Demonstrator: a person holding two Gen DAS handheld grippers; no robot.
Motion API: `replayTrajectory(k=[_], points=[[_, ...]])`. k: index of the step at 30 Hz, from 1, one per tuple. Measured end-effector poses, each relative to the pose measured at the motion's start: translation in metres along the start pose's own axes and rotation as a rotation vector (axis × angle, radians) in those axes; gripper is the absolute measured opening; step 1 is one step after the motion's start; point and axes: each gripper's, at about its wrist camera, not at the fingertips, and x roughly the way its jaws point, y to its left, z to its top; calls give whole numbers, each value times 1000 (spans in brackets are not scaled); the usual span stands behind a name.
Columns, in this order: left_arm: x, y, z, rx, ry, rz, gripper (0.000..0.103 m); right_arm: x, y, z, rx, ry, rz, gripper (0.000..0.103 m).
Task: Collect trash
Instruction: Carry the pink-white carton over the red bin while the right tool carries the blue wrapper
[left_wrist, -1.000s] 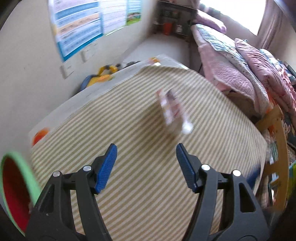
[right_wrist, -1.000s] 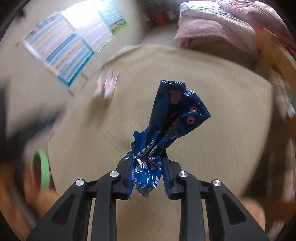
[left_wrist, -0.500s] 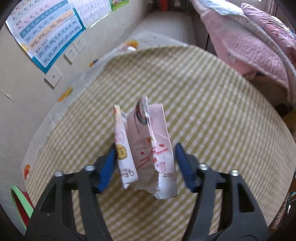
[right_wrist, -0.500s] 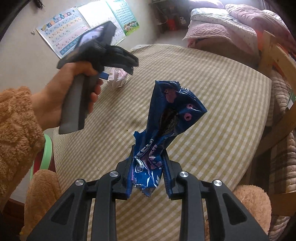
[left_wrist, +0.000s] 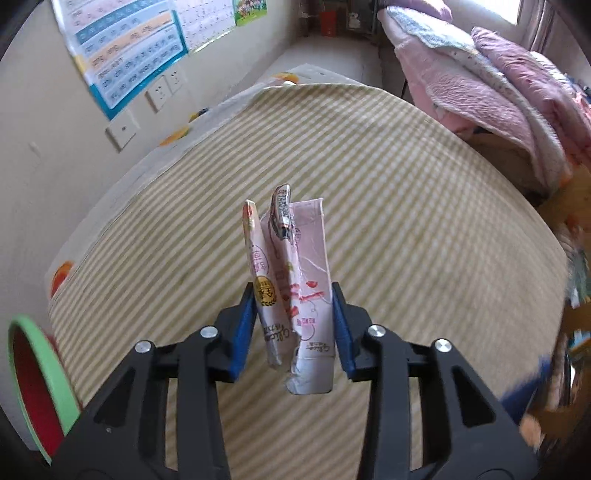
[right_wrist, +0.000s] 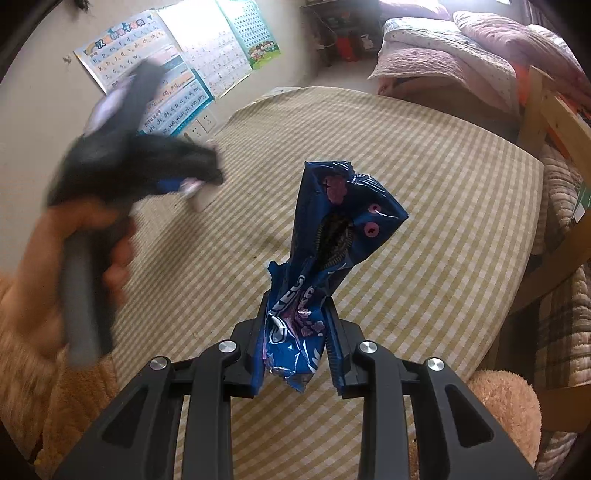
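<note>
My left gripper (left_wrist: 293, 328) is shut on a crumpled pink and white snack wrapper (left_wrist: 295, 280) and holds it above the checked tablecloth (left_wrist: 406, 206). My right gripper (right_wrist: 295, 347) is shut on a crumpled blue cookie wrapper (right_wrist: 332, 236), which sticks up over the table. In the right wrist view the left gripper (right_wrist: 192, 184) is blurred at the left, held by a hand, with the pink wrapper (right_wrist: 203, 195) in its tip.
A green-rimmed red bin (left_wrist: 33, 380) stands low at the table's left. Posters and wall sockets (left_wrist: 162, 88) are on the wall behind. A bed with pink quilts (left_wrist: 498, 92) lies to the right. A wooden chair (right_wrist: 554, 147) stands at the table's right edge.
My left gripper reached the pink wrapper on the table, closed on it and lifted it. My right gripper kept holding the blue wrapper almost still.
</note>
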Motion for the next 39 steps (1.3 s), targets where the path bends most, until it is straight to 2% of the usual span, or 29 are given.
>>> replayTrajectory(k=[6,12,15,20,27,32,39], points=[[-52,20,-56,13,-33,-7,38,5,14,-6,-39,20,-38,27],[-82,48,-104,-63,-26,-25,38,0,23,-6,-68,3,-101,27],[-91,58,-117,-81,-28,-35,38,-2,26,-5,-72,6,-128,26],[-109,70,-120,-97,-84,-40,38,-27,46,2,-127,-58,-155,26],[-130,86,-122,-115,-156,-46,39,-58,82,7,-179,-115,-122,26],[-142,102,-127,-136,-193,-22,39,-67,104,10,-216,-130,-99,26],[-145,130,-132,-191,-205,-2,39,-71,138,11,-285,-137,-68,26]])
